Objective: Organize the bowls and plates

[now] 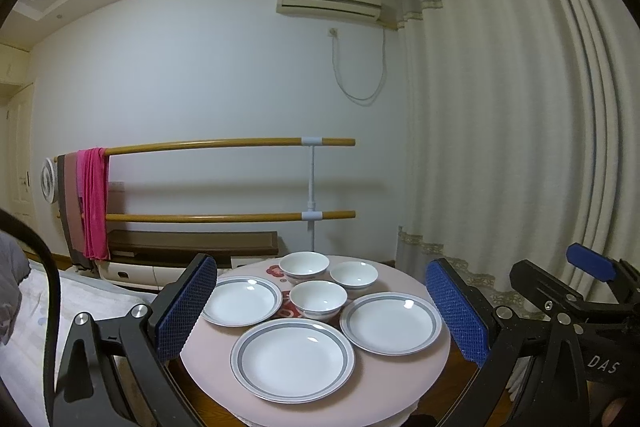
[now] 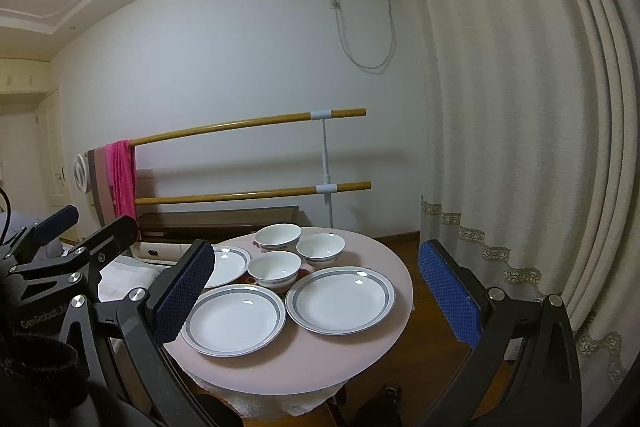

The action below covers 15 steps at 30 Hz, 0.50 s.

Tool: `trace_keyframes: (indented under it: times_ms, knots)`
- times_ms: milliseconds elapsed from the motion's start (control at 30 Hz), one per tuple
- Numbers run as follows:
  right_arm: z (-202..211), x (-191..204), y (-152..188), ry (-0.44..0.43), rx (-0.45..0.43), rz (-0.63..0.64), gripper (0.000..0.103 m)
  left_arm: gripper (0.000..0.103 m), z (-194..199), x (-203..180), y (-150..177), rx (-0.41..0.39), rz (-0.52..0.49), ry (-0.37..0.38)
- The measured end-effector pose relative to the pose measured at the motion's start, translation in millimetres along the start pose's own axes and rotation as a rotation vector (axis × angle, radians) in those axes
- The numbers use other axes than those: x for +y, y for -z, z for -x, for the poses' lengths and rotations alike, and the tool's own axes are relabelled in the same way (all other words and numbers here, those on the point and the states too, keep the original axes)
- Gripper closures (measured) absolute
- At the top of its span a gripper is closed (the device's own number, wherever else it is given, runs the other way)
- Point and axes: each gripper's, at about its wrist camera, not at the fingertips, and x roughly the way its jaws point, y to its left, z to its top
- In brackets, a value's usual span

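**Both grippers held wide and empty above the table**

The left gripper [image 1: 320, 311] is being held with jaws spread wide, nothing between the blue pads [image 1: 186, 307]. The right gripper [image 2: 316, 297] is likewise being held wide and empty, its blue pads [image 2: 184, 291] framing the tableware. Neither is touching anything.

In the left wrist view, lower centre, the round pink table [image 1: 400, 379] is being seen between the jaws. Three grey-rimmed plates are lying flat on it: the near plate [image 1: 292, 361] at lower centre, the right plate [image 1: 391, 323] beside it, the left plate [image 1: 242, 301] partly hidden behind the left pad. Three bowls are sitting upright just behind the plates: the front bowl [image 1: 318, 299], the back bowl [image 1: 304, 267], the right bowl [image 1: 353, 277], close together.

Further out, a two-bar wooden rail [image 1: 224, 143] with a pink towel [image 1: 94, 203] is being seen at mid left, an air conditioner [image 1: 332, 5] at upper centre, curtains [image 1: 500, 127] filling the right.
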Motion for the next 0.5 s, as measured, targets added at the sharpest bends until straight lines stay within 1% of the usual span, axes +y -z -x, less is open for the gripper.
trace_keyframes:
  times_ms: [500]
  knots:
    - [3.0, -1.3, -1.3, 0.027, -0.009, -0.006, 0.0, 0.001, -0.4, 0.5, 4.2, -0.006, 0.002, 0.005]
